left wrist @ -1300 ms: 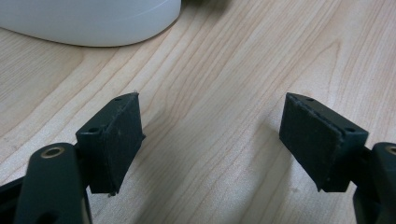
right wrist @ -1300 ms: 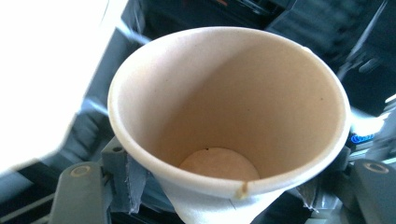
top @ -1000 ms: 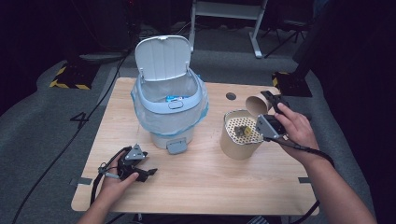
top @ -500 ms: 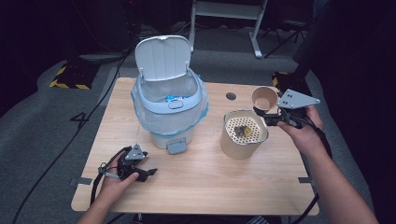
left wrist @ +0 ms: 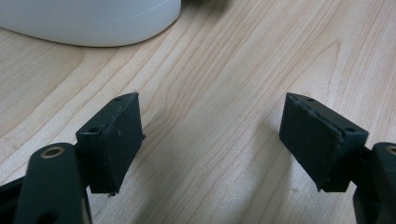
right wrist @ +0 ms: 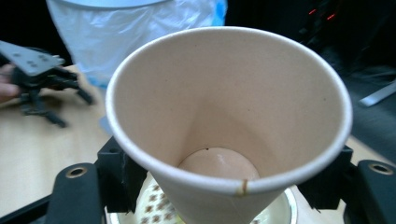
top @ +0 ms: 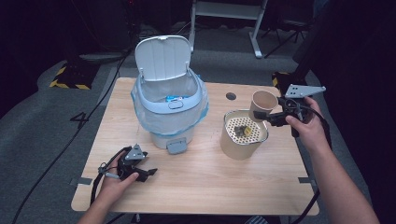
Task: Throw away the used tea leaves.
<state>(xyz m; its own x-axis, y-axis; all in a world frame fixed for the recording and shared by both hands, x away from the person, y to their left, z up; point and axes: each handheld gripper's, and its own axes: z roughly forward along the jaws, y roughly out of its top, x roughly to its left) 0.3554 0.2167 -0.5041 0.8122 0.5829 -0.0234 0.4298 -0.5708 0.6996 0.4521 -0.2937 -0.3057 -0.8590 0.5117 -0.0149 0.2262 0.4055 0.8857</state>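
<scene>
My right gripper (top: 267, 116) is shut on a tan paper cup (top: 263, 105) and holds it just above the far right rim of a beige container with a perforated strainer insert (top: 244, 133). Dark and yellow scraps lie on the strainer. In the right gripper view the cup (right wrist: 224, 126) faces the camera and looks empty, with both jaws of my right gripper (right wrist: 229, 179) pressed on its sides. My left gripper (top: 140, 170) rests on the table near the front left. Its jaws (left wrist: 212, 135) stand wide open over bare wood.
A white pedal bin (top: 170, 100) with a blue liner and its lid raised stands at the table's (top: 201, 186) middle left; its base (left wrist: 88, 21) lies just beyond my left gripper. A round hole (top: 230, 96) sits in the tabletop behind the container. Cables trail off the front.
The right hand has drawn to the right and slightly up with the cup, and the wrist has rolled so the grey plate now faces up. The left hand has stayed put.
</scene>
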